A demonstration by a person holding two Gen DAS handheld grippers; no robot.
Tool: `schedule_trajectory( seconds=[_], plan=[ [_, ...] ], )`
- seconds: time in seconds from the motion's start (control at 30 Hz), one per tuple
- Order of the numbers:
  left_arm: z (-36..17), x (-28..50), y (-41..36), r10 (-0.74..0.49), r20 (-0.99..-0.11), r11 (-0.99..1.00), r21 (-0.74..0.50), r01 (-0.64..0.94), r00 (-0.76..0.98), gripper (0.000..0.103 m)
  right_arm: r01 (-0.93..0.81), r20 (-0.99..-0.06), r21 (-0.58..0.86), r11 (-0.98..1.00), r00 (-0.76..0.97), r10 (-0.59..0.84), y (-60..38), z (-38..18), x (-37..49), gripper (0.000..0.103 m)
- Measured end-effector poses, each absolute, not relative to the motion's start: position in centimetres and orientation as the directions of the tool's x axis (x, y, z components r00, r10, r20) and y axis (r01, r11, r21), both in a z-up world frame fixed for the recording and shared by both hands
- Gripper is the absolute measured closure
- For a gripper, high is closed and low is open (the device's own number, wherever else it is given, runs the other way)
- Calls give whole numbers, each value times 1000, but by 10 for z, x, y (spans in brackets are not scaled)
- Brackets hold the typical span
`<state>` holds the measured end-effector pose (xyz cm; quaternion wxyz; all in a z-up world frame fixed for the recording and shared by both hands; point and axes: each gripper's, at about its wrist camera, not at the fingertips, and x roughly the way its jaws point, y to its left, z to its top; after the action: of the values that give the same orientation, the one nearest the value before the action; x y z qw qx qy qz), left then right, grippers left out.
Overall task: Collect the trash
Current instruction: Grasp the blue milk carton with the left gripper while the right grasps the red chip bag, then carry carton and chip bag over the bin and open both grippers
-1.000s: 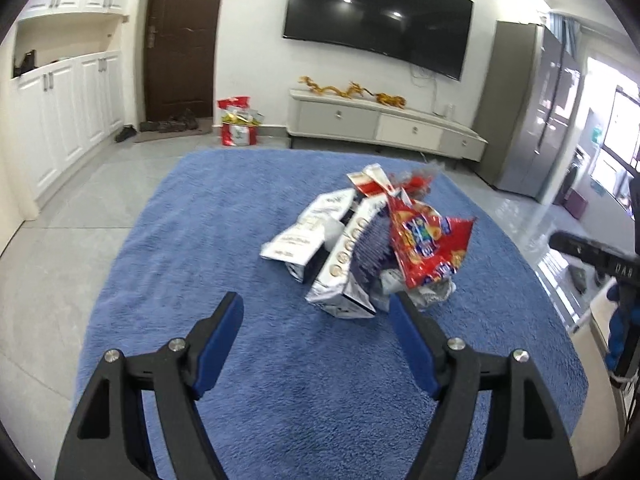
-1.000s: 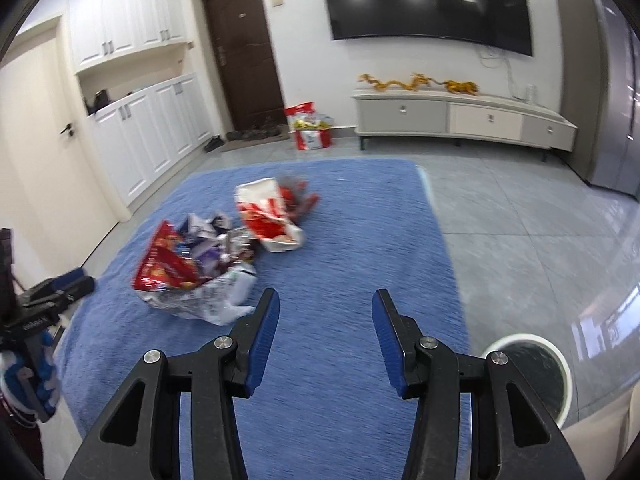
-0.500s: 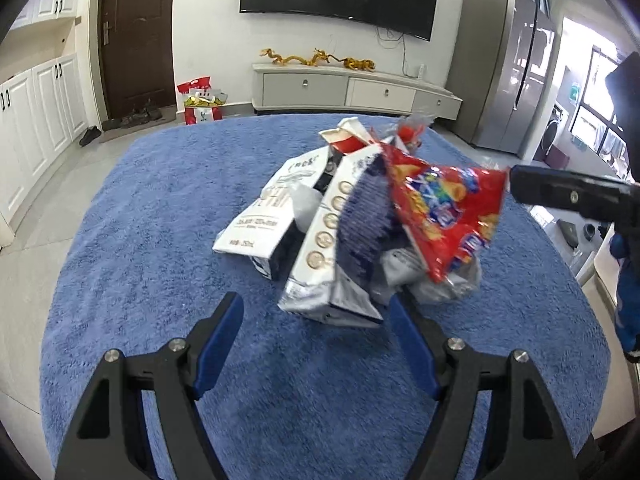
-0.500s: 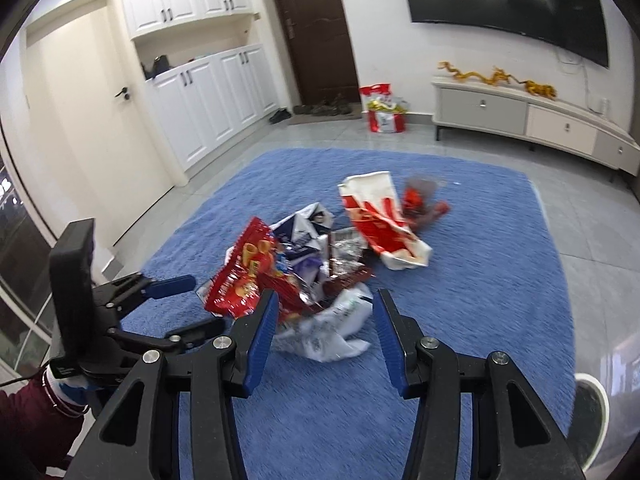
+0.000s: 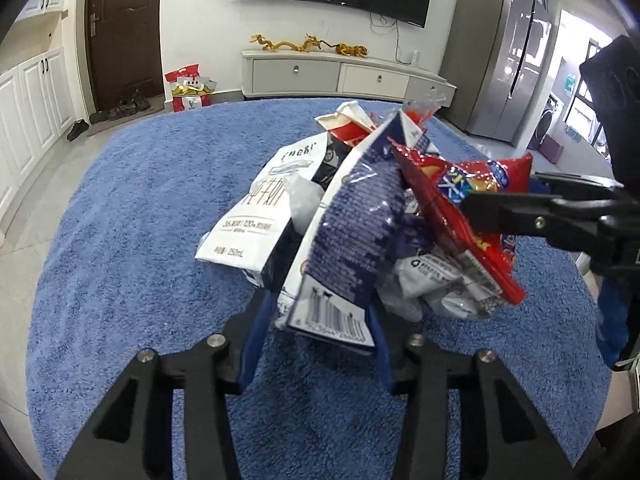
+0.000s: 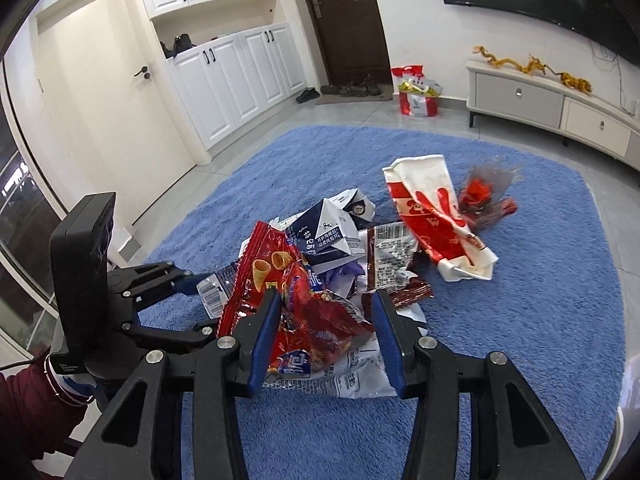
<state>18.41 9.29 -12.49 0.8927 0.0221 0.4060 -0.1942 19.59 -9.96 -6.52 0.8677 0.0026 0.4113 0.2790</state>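
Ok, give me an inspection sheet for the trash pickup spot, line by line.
Surface: blue rug on grey tile.
Job's things: wrapper pile; navy carton, white carton, red chip bag, red-white bag lying apart.
Clutter: shoes and gift bag near the door.
Grippers: left hand-held gripper astride the navy carton; right hand-held gripper astride the chip bag; closure unclear.
Cables: wires under the TV.
Surroundings: cabinets, TV console, fridge.
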Motion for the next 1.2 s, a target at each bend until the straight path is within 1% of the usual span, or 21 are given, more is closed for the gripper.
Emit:
schedule_trajectory(
  seconds=[0.03,0.07,0.1,0.13,0.2,0.37,0.63,0.9,1.2],
  plan=[
    [-124,183,93,-335,-731,922,-126,366,594,66,-485,-711,238,841,503,491,-99,-66,197,60],
    [-123,181,94,-339,-727,922,-130,365,596,67,-488,-710,242,838,500,496,-100,-66,198,64],
    [-122,180,94,-341,-725,922,-134,364,599,68,-494,-706,248,834,497,504,-100,-66,198,70],
    [-121,178,95,-346,-722,921,-140,364,599,70,-498,-702,251,830,496,511,-99,-66,198,73],
    [-119,176,97,-353,-720,920,-149,363,598,70,-505,-693,256,824,499,521,-100,-65,197,84],
    [-112,169,100,-378,-706,914,-183,361,599,70,-518,-670,257,816,512,537,-102,-58,189,94],
    [-91,151,117,-385,-679,919,-220,327,625,70,-496,-620,283,821,558,551,-117,-40,174,94],
    [-56,125,129,-363,-635,930,-205,304,681,70,-464,-564,304,832,616,549,-145,-23,153,94],
    [-11,95,103,-357,-571,933,-183,309,739,70,-410,-514,297,862,692,507,-205,-8,121,95]
  ],
)
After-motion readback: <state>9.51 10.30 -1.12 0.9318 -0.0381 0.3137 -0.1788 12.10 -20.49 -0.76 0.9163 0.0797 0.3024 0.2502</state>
